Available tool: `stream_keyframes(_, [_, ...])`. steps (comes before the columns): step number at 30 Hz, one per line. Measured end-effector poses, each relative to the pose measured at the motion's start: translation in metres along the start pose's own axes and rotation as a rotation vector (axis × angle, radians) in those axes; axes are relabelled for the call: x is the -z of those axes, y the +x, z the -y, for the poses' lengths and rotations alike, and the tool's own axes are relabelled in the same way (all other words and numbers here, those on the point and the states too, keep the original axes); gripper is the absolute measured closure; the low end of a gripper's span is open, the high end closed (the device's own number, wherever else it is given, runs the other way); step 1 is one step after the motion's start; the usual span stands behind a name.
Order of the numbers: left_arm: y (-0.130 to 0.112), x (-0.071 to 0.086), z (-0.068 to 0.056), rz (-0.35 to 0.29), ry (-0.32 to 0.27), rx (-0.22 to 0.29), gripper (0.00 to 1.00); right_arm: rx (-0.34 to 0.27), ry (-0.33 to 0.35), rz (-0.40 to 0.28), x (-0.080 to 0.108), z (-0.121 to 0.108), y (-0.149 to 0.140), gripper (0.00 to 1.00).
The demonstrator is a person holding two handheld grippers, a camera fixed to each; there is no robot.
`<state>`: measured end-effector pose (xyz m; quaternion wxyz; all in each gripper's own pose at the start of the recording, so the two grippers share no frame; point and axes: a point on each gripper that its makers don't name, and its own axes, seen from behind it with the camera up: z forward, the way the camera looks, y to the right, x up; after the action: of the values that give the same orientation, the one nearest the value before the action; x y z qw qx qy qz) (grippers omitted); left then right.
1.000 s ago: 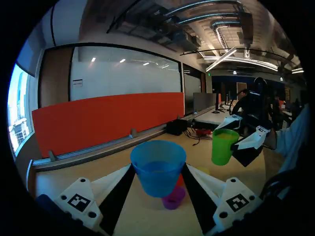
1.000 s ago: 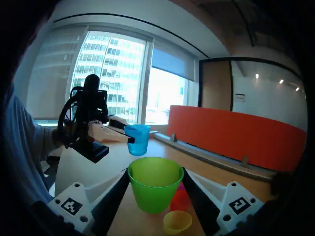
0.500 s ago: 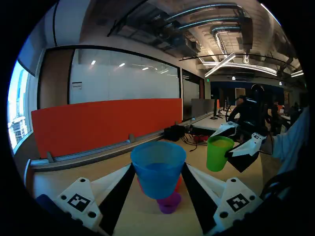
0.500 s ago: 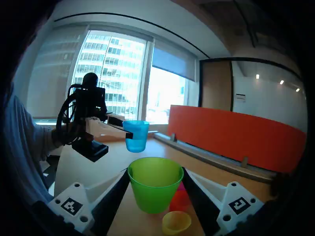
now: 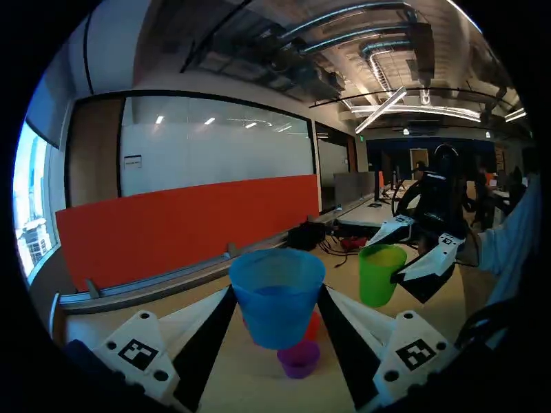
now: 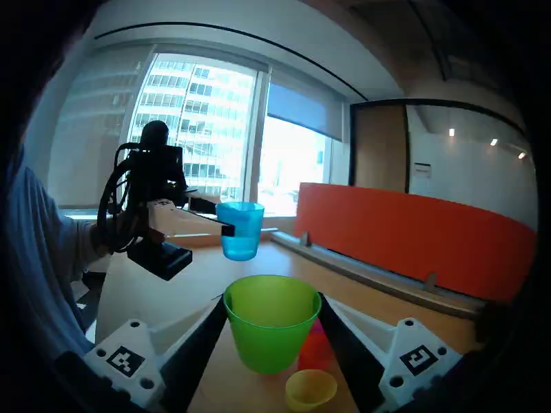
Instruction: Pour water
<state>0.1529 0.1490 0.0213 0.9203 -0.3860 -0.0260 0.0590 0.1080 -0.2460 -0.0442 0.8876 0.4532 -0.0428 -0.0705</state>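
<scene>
Blue cup, green cup (purple cup below)

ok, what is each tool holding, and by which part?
Left tool holds the blue cup by opposite sides of its wall, just under the rim. Right tool holds the green cup the same way.

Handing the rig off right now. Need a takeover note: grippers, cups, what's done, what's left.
Left gripper: shut on the blue cup, upright, held above the table; it seems to hold water.
Right gripper: shut on the green cup, upright, also lifted; it looks empty.
The cups are apart. A small purple cup, a small yellow cup and a red item sit on the table below.
Done: both cups grasped and raised.
Left: bring them together and, probably, tip blue into green.
</scene>
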Motion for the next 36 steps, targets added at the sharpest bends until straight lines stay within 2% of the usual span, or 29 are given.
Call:
stream_keyframes(11, [0.037, 0.005, -0.009, -0.065, 0.028, -0.158, 0.17, 0.004, 0.017, 0.005, -0.005, 0.005, -0.008, 0.07])
stream_keyframes(18, [0.057, 0.004, -0.016, -0.092, 0.046, -0.286, 0.17, 0.008, 0.036, 0.002, -0.011, 0.013, -0.01, 0.07])
stream_keyframes(36, [0.089, -0.003, -0.032, -0.123, 0.077, -0.548, 0.17, 0.006, 0.073, -0.011, -0.031, 0.024, -0.011, 0.07])
